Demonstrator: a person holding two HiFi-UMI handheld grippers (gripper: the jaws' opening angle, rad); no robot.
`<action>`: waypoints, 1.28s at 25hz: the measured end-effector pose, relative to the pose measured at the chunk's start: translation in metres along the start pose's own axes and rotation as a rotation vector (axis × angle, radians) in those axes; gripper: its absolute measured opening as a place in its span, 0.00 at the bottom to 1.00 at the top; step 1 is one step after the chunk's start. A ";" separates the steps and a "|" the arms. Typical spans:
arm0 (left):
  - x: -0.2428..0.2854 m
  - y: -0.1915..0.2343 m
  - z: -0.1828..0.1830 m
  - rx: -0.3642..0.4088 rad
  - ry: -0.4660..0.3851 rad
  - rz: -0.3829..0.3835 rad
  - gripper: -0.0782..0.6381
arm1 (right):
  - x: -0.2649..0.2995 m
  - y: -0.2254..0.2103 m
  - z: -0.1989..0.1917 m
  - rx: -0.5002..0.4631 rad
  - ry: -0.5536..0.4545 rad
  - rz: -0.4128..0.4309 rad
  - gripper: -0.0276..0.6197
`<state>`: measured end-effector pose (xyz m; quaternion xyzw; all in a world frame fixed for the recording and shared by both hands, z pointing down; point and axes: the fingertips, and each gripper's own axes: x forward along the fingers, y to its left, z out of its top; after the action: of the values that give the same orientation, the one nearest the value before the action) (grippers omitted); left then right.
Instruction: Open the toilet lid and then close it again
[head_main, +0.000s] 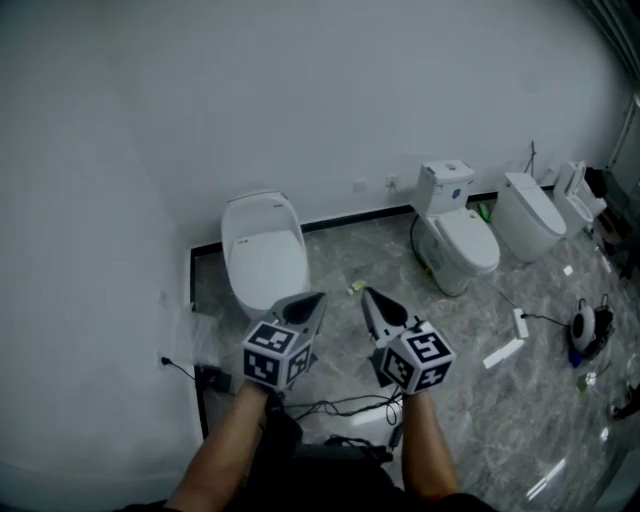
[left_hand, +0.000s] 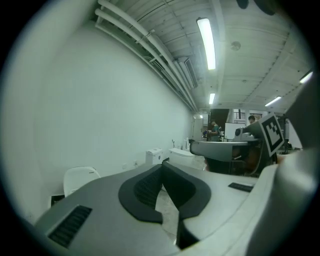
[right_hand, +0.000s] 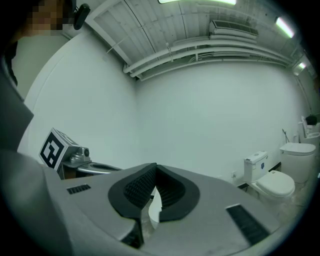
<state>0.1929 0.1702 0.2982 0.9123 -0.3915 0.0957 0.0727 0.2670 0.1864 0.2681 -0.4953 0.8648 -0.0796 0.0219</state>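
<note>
A white toilet (head_main: 264, 250) with its lid down stands against the wall, just ahead of both grippers in the head view. It shows at the lower left in the left gripper view as the toilet (left_hand: 80, 178). My left gripper (head_main: 312, 301) hangs in the air near the toilet's front edge, shut and empty. My right gripper (head_main: 371, 297) hovers beside it to the right, shut with nothing between its jaws. In their own views the left gripper (left_hand: 162, 167) and right gripper (right_hand: 155, 170) show tips together. Neither touches the toilet.
A second toilet (head_main: 456, 232) with a tank and a third one (head_main: 530, 215) stand farther right along the wall. Cables and a black box (head_main: 214, 378) lie on the grey marble floor near my feet. Small devices (head_main: 583, 328) sit at the right.
</note>
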 end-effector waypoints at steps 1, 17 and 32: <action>-0.003 0.008 -0.001 -0.006 0.001 0.013 0.12 | 0.007 0.004 0.000 0.000 0.005 0.011 0.06; 0.001 0.157 -0.028 -0.080 0.045 0.117 0.12 | 0.150 0.029 -0.032 0.053 0.093 0.076 0.06; 0.029 0.302 -0.065 -0.145 0.127 0.126 0.12 | 0.287 0.028 -0.063 0.073 0.186 0.009 0.06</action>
<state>-0.0154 -0.0424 0.3856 0.8702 -0.4487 0.1294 0.1570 0.0897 -0.0391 0.3380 -0.4807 0.8618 -0.1567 -0.0402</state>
